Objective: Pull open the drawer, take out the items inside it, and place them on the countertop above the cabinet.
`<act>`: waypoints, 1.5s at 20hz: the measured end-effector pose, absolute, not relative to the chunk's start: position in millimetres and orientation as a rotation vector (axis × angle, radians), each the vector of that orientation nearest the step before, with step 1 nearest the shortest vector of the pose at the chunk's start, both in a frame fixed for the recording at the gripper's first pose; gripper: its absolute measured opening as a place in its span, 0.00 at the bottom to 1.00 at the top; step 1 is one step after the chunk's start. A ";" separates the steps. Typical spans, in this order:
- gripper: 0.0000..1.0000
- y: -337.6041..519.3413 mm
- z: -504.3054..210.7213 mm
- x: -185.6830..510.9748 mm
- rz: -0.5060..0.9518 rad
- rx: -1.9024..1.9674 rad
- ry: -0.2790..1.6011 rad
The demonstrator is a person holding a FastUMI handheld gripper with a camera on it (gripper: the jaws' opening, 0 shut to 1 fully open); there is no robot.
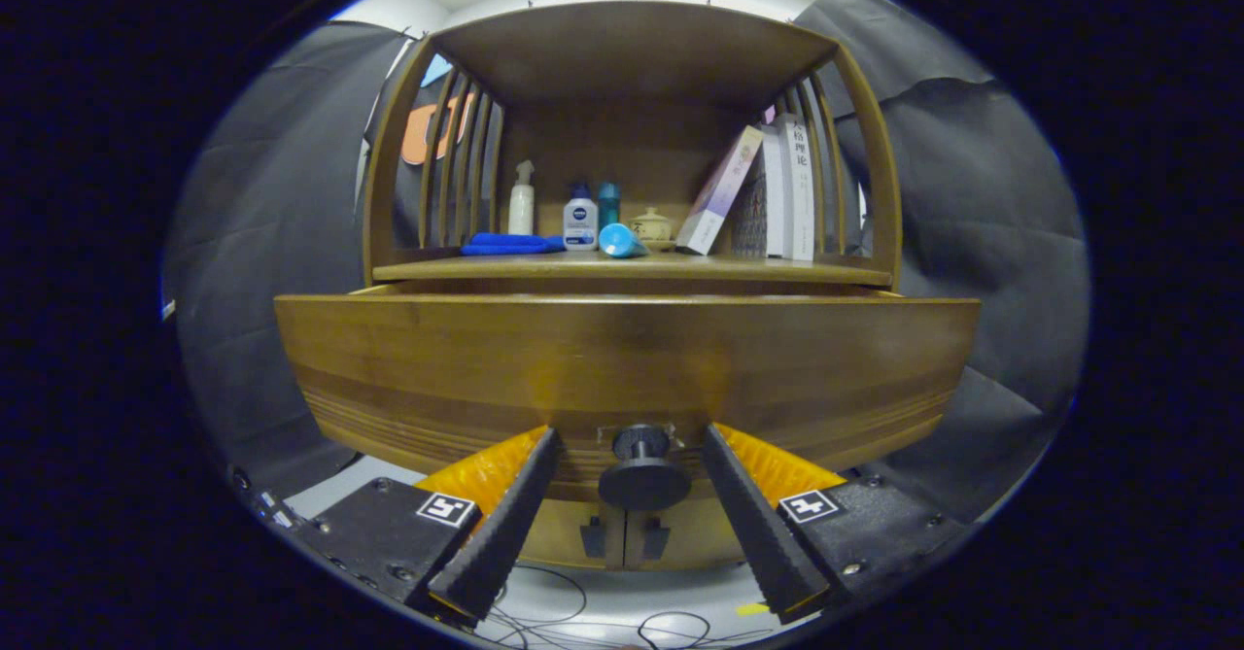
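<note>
A wooden cabinet fills the view, and its drawer front (622, 359) is pulled out toward me. The drawer's black round knob (642, 465) sits between my fingers. My gripper (632, 436) is open, one finger on each side of the knob with a gap to it. The drawer's inside is hidden behind its front. On the countertop (777, 269) above lie a folded blue cloth (510, 242), a white spray bottle (522, 199), a white bottle with a blue cap (580, 221), a teal bottle (608, 203), a tipped blue cup (618, 240) and a small lidded pot (650, 225).
Several books (768, 193) lean at the right of the countertop, under a wooden top with slatted sides. Two small cabinet doors with dark handles (623, 537) sit below the drawer. Cables (603, 616) lie on the pale floor.
</note>
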State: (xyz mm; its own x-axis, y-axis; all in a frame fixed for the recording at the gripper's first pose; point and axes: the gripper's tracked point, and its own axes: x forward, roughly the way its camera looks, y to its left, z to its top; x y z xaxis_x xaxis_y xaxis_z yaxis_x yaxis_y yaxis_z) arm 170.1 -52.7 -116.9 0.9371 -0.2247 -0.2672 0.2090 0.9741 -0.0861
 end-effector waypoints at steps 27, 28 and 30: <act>1.00 -66.9 -112.7 192.0 -0.201 -0.059 0.359; 1.00 -62.8 -109.2 178.5 -0.190 -0.066 0.353; 1.00 -53.7 -97.0 150.8 -0.162 -0.088 0.331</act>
